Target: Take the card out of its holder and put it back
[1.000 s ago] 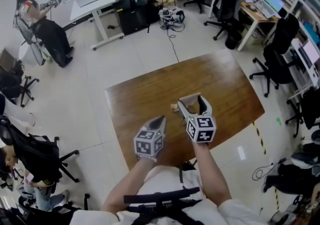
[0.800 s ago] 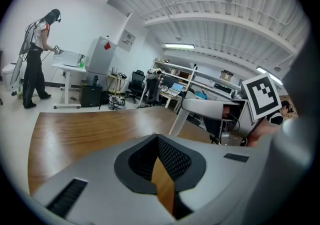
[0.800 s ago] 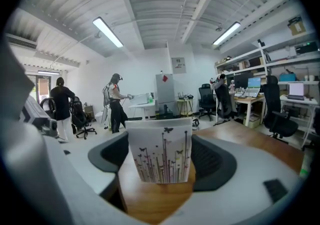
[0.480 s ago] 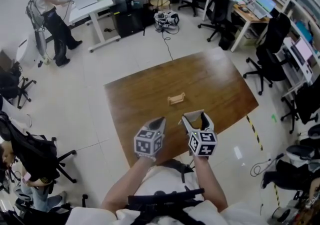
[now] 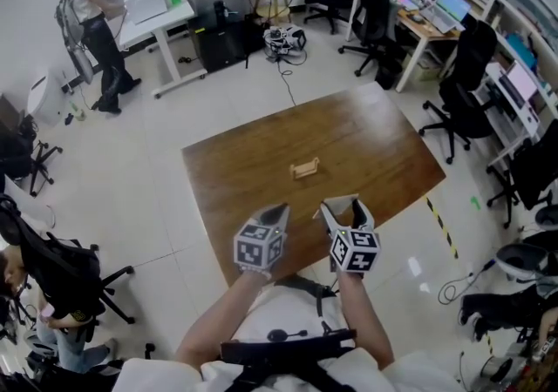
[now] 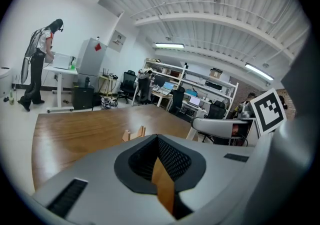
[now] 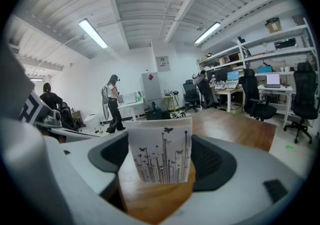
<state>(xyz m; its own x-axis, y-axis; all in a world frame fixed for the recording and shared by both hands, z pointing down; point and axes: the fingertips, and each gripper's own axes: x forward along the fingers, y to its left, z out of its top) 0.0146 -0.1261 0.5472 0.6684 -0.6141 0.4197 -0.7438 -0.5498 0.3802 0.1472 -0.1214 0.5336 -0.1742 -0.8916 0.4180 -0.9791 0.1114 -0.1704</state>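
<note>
A small wooden card holder (image 5: 305,169) stands near the middle of the brown table (image 5: 235,164), with no card in it; the left gripper view shows the holder (image 6: 134,134) just past the jaws. My right gripper (image 5: 343,206) hovers over the table's near edge, well short of the holder. It is shut on a white card (image 7: 160,156) printed with dark stems and butterflies, held upright across the jaws. My left gripper (image 5: 277,208) is beside it, shut, with nothing between its jaws.
Office chairs (image 5: 458,111) and desks with screens (image 5: 436,11) line the right side. A person (image 5: 91,20) stands at a white desk (image 5: 153,3) far left. Another person sits by a chair (image 5: 52,277) at the lower left. A cable (image 5: 292,90) runs across the floor beyond the table.
My right gripper has pulled back from the holder toward the near edge with the card, leaving the holder standing free. The left gripper drew back slightly. The far person has stood up.
</note>
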